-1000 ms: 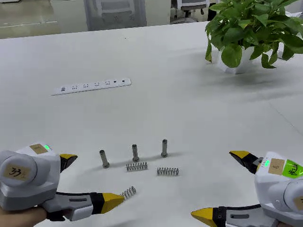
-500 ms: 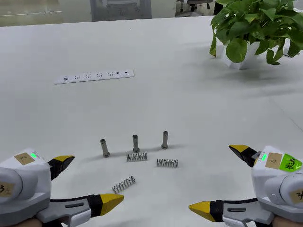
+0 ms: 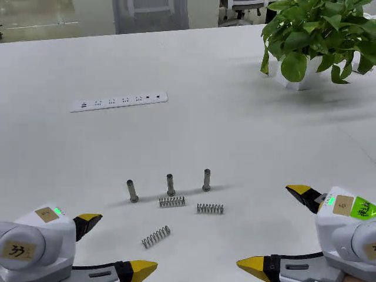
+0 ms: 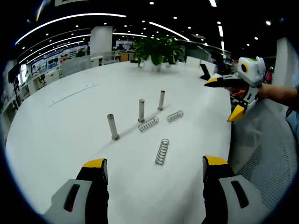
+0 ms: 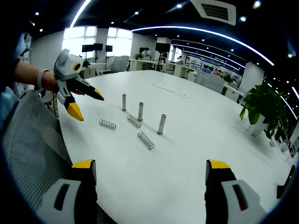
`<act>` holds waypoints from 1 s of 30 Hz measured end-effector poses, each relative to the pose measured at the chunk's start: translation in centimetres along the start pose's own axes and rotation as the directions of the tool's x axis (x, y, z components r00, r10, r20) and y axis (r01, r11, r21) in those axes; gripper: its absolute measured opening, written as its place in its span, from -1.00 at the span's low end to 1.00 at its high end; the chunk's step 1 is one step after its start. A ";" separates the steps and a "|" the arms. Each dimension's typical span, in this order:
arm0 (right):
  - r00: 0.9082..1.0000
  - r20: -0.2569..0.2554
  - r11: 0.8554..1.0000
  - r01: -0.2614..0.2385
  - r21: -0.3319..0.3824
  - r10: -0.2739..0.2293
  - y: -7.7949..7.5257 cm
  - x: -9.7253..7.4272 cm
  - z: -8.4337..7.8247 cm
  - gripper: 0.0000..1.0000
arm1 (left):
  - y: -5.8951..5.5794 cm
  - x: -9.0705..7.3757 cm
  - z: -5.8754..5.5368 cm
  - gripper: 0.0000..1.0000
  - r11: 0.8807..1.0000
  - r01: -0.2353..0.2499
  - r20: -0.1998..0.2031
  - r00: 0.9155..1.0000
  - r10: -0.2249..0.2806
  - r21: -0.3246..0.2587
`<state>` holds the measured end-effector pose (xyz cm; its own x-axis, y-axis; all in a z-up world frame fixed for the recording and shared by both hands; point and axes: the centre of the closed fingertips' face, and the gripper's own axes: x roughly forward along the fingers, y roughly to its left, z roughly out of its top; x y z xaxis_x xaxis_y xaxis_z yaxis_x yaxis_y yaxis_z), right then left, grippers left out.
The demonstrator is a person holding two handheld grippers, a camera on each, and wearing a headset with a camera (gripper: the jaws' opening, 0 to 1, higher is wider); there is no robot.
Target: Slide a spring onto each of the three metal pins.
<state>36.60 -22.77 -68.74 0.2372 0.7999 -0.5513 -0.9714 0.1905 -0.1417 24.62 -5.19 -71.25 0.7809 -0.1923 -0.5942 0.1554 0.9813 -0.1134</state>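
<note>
Three short metal pins stand upright in a row on the white table: left pin, middle pin, right pin. Three loose springs lie in front of them: one below the middle pin, one to its right, one nearer me at an angle. My left gripper is open at the lower left, close to the angled spring. At the lower right my right gripper is open too, with nothing between its yellow-tipped fingers. All pins are bare.
A white power strip lies at the back left of the table. A potted green plant stands at the back right. Office chairs sit behind the far table edge. A mesh chair back shows near the table's front.
The left gripper has dropped lower and nearer to me. The right gripper has held its place. Pins and springs have not moved; the view shifted slightly.
</note>
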 end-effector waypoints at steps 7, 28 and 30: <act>1.000 -0.006 1.000 -0.010 0.001 0.010 0.2 0.0 -0.1 0.97 | -0.6 1.2 -0.6 0.38 1.000 0.018 -0.052 0.998 -0.019 -0.006; 1.000 -0.005 1.000 -0.009 0.012 0.009 0.2 -0.1 -0.1 0.94 | -1.1 4.1 -1.8 -0.39 0.990 0.071 -0.224 0.974 -0.043 0.119; 1.000 -0.004 1.000 -0.008 0.012 0.008 0.1 -0.1 -0.1 0.94 | -1.0 4.1 -2.0 -0.42 0.984 0.079 -0.249 0.968 -0.038 0.158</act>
<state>36.47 -22.83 -68.78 0.2292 0.7991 -0.5558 -0.9734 0.1907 -0.1273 26.47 -6.96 -75.13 0.5994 -0.2227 -0.7688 0.3102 0.9501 -0.0333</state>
